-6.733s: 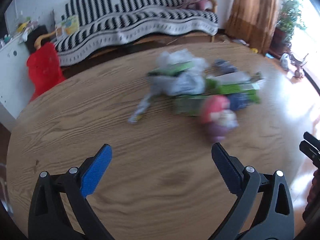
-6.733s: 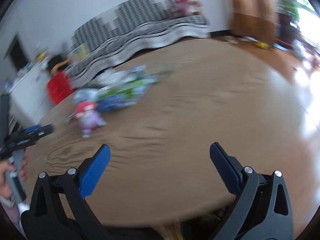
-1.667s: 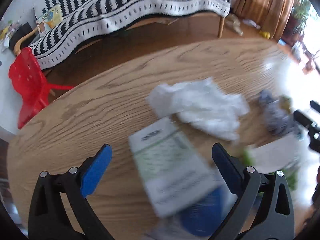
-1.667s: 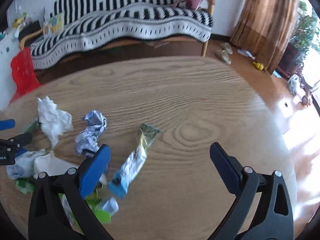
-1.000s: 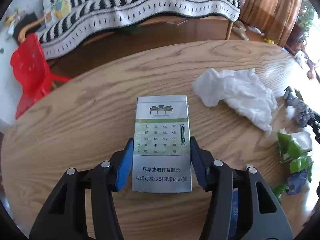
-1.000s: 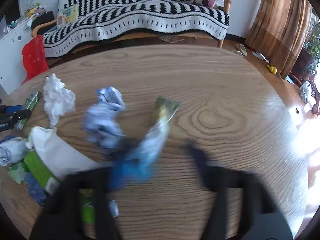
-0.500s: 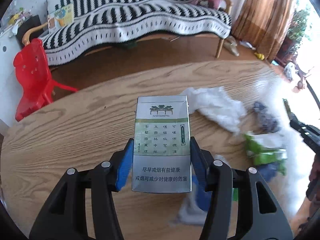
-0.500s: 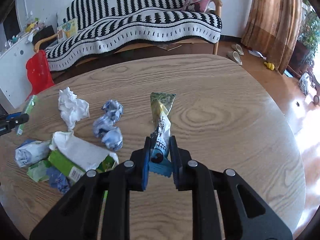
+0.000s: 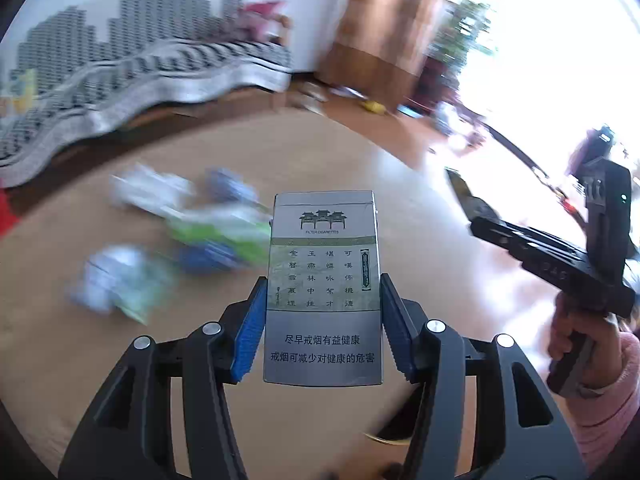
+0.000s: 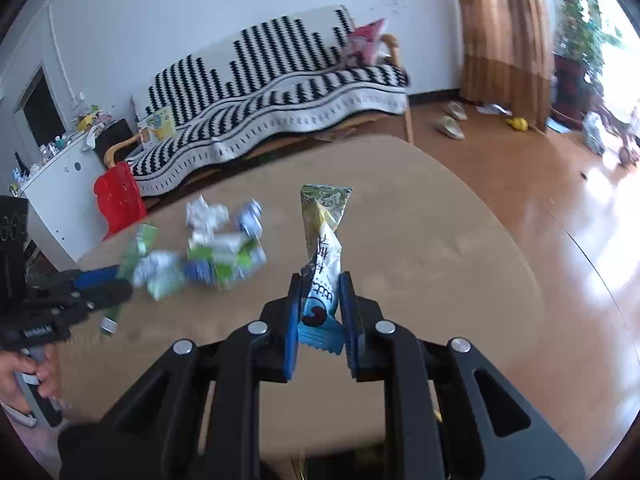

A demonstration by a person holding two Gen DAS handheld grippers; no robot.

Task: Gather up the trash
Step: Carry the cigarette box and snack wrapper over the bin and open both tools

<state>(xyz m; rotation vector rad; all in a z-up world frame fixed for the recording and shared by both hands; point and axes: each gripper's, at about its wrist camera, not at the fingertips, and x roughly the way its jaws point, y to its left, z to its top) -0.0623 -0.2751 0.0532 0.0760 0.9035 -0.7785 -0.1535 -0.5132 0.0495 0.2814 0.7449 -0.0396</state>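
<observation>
left gripper clamps a cigarette pack; right gripper pinches a snack wrapper. the trash pile on the far-left table is motion-blurred.

The left gripper is showing black plastic arms with triangular cut-outs, silver round screws and blue ribbed pads. The right gripper is showing the same build. At the right edge of the left view, bare fingers are wrapping a black handle, with a pink knit sleeve showing below.
</observation>
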